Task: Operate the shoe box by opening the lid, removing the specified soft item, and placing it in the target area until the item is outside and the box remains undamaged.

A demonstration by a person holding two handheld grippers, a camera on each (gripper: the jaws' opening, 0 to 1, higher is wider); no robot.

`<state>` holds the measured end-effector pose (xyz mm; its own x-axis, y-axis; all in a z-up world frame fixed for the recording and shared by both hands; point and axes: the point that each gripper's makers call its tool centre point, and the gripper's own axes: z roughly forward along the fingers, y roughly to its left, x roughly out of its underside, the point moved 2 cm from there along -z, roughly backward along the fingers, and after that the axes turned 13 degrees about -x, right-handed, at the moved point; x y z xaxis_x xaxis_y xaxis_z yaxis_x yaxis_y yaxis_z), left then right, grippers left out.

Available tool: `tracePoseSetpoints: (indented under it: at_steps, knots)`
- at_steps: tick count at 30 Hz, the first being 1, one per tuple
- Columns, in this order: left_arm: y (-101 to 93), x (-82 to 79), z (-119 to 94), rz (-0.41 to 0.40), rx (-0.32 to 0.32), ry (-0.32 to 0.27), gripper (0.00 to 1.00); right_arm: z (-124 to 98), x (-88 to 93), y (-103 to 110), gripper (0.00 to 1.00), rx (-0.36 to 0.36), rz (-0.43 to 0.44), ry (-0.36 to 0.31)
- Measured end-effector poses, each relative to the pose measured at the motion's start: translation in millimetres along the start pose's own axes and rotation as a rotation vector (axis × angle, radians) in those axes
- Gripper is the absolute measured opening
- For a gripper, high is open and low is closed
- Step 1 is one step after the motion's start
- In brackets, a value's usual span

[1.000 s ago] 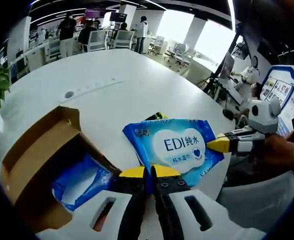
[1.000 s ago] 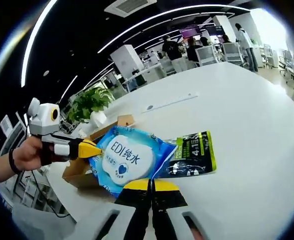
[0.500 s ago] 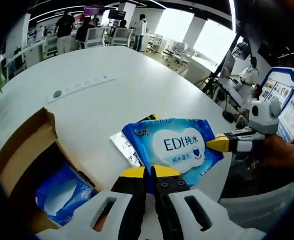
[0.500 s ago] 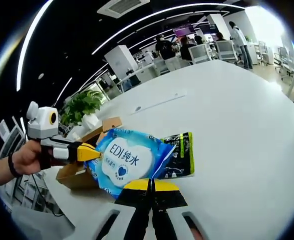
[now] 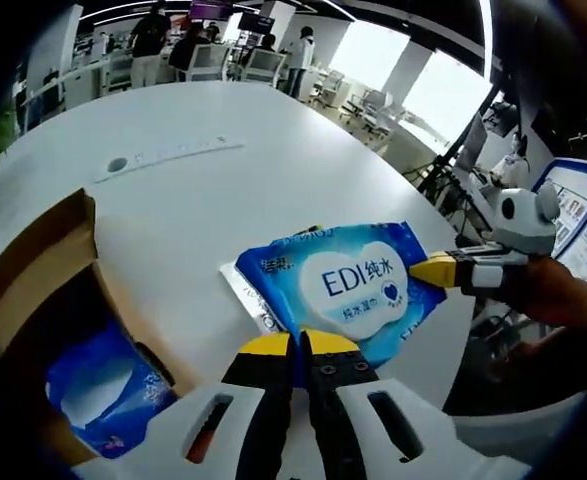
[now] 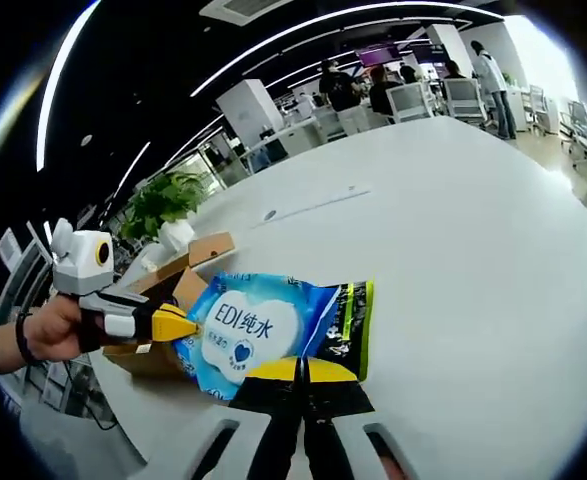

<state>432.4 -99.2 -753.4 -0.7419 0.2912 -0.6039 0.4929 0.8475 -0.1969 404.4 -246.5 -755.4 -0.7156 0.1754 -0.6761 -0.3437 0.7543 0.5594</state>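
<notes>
A blue and white wet-wipes pack (image 5: 345, 285) marked "EDI" is held flat just above the white table, between both grippers. My left gripper (image 5: 298, 345) is shut on its near edge. My right gripper (image 5: 435, 270) comes in from the right and pinches the pack's right corner. In the right gripper view the same pack (image 6: 258, 325) is clamped by my right gripper (image 6: 298, 368), with my left gripper (image 6: 183, 325) on its left edge. The open cardboard shoe box (image 5: 28, 280) stands to the left, with another blue pack (image 5: 98, 385) inside.
A dark packet with a green stripe (image 6: 351, 315) lies on the table, partly under the wipes pack. A potted plant (image 6: 158, 205) stands beyond the box (image 6: 198, 250). The round white table (image 5: 203, 190) stretches far ahead. People and office chairs are at the back.
Both grippers have kept their hold. The wipes pack has moved a little further from the box and now covers more of the dark packet.
</notes>
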Motion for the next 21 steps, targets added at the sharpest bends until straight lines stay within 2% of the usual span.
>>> tracePoseSetpoints:
  at_steps: [6,9,12,15,21]
  knots:
    - [3.2,-4.7,9.9,-0.015,-0.014,0.004,0.01,11.3,-9.0,-11.5,0.00,-0.006,-0.011,0.032]
    - [6.7,-3.9,16.5,0.039,-0.050,0.011,0.01,19.2,-13.3,-15.5,0.00,-0.016,-0.015,0.046]
    - [6.7,-4.7,20.9,0.040,-0.058,0.016,0.00,24.8,-14.8,-20.7,0.00,-0.014,-0.035,0.068]
    - [7.3,-6.3,25.1,0.042,-0.066,0.023,0.01,29.3,-15.0,-29.6,0.00,-0.018,-0.019,0.076]
    - [5.9,-4.1,36.2,0.103,-0.093,0.056,0.01,36.8,-13.8,-40.0,0.00,-0.011,-0.021,0.098]
